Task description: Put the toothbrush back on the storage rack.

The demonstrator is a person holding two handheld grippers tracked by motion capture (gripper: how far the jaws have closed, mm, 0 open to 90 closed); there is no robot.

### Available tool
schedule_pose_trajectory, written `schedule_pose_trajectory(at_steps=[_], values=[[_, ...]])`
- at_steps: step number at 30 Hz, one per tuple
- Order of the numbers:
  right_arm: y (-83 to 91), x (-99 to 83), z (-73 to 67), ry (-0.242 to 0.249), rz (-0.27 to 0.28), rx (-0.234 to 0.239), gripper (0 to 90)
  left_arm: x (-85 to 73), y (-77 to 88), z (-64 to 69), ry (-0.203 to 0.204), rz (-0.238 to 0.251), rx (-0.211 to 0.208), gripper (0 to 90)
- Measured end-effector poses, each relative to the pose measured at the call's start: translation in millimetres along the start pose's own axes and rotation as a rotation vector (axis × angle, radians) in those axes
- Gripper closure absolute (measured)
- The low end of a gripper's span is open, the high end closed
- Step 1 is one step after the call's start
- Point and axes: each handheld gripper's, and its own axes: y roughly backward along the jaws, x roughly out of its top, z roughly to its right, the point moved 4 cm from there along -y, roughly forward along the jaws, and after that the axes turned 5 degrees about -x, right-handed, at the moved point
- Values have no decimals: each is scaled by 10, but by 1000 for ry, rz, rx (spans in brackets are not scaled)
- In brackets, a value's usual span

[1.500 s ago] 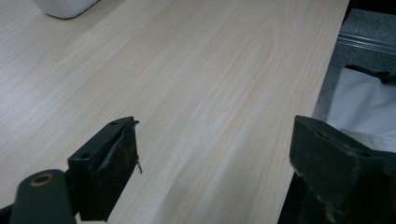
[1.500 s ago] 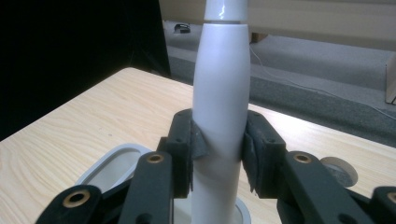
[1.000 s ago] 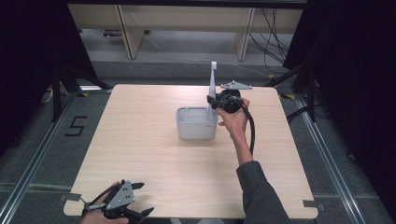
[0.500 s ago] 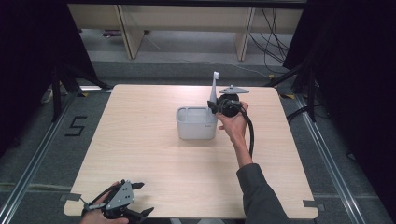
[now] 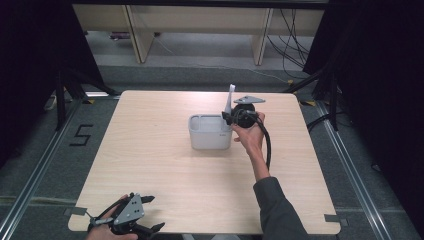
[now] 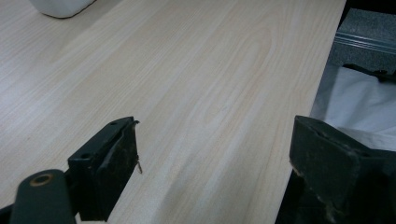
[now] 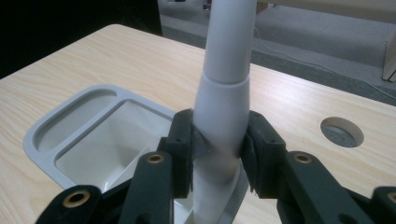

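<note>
We hold the right gripper (image 5: 228, 118) at the right edge of the grey bin (image 5: 210, 132), which sits near the middle of the table (image 5: 165, 165). Its jaws pinch a white brush handle (image 7: 224, 107) low on the thick part; the handle stands nearly upright between the pads, its lower end over the bin's rim. The bin has a narrow slot beside a larger compartment.

Compared with one second ago, the handle stands a little more upright and the right hand (image 5: 248, 136) sits slightly nearer the bin; the grip width is unchanged.

The left gripper (image 5: 131, 220) rests at the near left table edge, well apart from the bin, jaws spread with bare tabletop between them. A round hole (image 7: 342, 132) in the table lies beyond the handle. Nothing blocks the bin's opening.
</note>
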Motion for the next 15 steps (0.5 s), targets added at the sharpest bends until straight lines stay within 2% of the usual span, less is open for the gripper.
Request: schedule_pose_trajectory(at_steps=[1, 2, 3, 5, 6, 7, 8, 10, 11, 12, 15], values=[[-9, 1, 19, 30, 2, 11, 665, 0, 1, 1, 1, 0, 0, 148], [-9, -8, 9, -2, -6, 4, 665, -7, 19, -24, -27, -28, 8, 148], [-10, -11, 17, 9, -8, 10, 666, -7, 21, -25, -29, -30, 9, 148], [-9, -22, 25, 12, -10, -3, 666, -7, 18, -23, -28, -26, 5, 148], [-7, -25, 29, 17, -17, -5, 666, 1, -1, 2, 1, 5, -3, 148], [-3, -32, 29, 13, -22, -7, 666, 0, -3, 3, 2, 4, -4, 148], [-15, -37, 15, 7, -17, -3, 666, -7, 10, -16, -20, -20, 2, 148], [-11, -40, 14, 18, -30, -10, 666, -8, 4, -13, -23, -14, 10, 148], [-22, -41, 8, 31, -13, -17, 666, -8, 5, -13, -24, -16, 10, 148], [-23, -45, -1, 27, -26, -6, 668, -7, 13, -17, -27, -27, 2, 148], [-20, -35, 5, 44, -14, -13, 670, -8, 15, -19, -28, -27, 3, 148]])
